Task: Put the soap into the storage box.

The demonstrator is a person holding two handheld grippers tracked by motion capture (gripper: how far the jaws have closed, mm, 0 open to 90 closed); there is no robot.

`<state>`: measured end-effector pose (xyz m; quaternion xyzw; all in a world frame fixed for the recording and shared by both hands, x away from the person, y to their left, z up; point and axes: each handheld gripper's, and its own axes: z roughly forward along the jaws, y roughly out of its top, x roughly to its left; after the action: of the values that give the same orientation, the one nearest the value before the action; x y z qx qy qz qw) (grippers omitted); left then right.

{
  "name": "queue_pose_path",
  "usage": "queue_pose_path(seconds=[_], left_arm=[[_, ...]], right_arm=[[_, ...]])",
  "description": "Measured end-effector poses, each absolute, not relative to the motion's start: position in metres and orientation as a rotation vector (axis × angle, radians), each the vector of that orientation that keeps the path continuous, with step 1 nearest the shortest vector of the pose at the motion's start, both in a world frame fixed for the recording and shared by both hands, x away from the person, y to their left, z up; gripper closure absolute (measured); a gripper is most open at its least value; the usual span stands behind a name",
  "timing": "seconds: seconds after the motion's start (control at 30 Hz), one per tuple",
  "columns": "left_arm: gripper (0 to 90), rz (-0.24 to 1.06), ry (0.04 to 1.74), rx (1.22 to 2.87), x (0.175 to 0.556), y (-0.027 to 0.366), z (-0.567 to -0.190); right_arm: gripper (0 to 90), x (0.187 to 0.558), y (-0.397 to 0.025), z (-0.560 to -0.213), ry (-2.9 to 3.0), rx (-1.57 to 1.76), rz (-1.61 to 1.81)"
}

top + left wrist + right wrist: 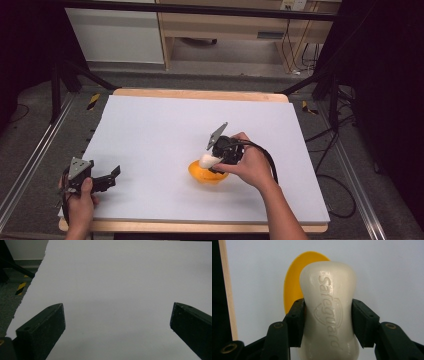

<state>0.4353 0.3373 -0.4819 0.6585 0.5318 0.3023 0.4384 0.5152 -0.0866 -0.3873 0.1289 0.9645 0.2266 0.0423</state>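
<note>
Safeguard soap bar (328,312) already clamped in right claw (328,322) over yellow dish (206,174), not yet set down; left claw (117,322) held apart, idle on table (165,130)

The left tool (116,172) is black, with a grey three-cornered plate on top. Its two jaws are thick, flat black blocks, and one has a small round hole near its base. The right tool (212,159) is black too, with the same grey plate and a black cable looping off it. Its jaws show round brass-coloured screws. Both forearms are bare, with no sleeves.
</note>
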Motion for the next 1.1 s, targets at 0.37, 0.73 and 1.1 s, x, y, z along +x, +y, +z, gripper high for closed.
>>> queue_pose_path(seconds=[0.37, 0.73, 1.1], left_arm=[[0.0, 0.748, 1.322, 1.637, 0.435, 0.338, -0.482], [0.0, 0.748, 1.321, 1.638, 0.435, 0.337, -0.482], [0.0, 0.749, 1.321, 1.637, 0.435, 0.337, -0.482]], right_arm=[[49.3, 0.517, -0.071, -0.400, 3.005, 0.297, 0.634], [49.3, 0.519, -0.066, -0.407, 3.022, 0.278, 0.613], [34.1, 0.518, -0.076, -0.399, 2.989, 0.361, 0.712]])
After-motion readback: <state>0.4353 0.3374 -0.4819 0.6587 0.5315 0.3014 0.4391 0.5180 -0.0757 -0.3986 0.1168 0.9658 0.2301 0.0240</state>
